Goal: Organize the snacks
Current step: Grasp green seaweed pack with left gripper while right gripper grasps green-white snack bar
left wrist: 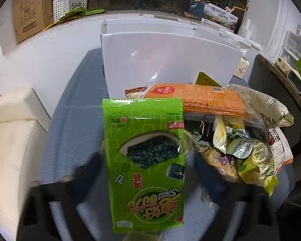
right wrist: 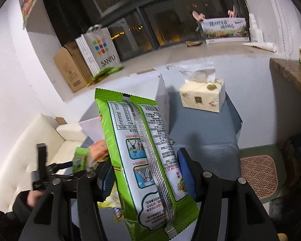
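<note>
In the left wrist view my left gripper (left wrist: 146,172) holds a green seaweed snack packet (left wrist: 143,160) upright above the blue-grey table (left wrist: 74,120); its blurred blue fingers (left wrist: 90,170) flank the packet. Beyond it lies a pile of snacks: an orange cracker pack (left wrist: 202,98) and yellow-green bags (left wrist: 250,160). A white box (left wrist: 170,64) stands behind the pile. In the right wrist view my right gripper (right wrist: 148,174) is shut on another green packet (right wrist: 148,160), back side showing, held tilted above the table. The left gripper (right wrist: 44,172) shows at lower left.
A tissue pack (right wrist: 202,96) sits on the table's far right. A cream sofa (left wrist: 12,132) is left of the table. A cardboard box (right wrist: 70,72) and SANFU bag (right wrist: 98,48) stand on the window ledge. A green stool (right wrist: 258,172) is at right.
</note>
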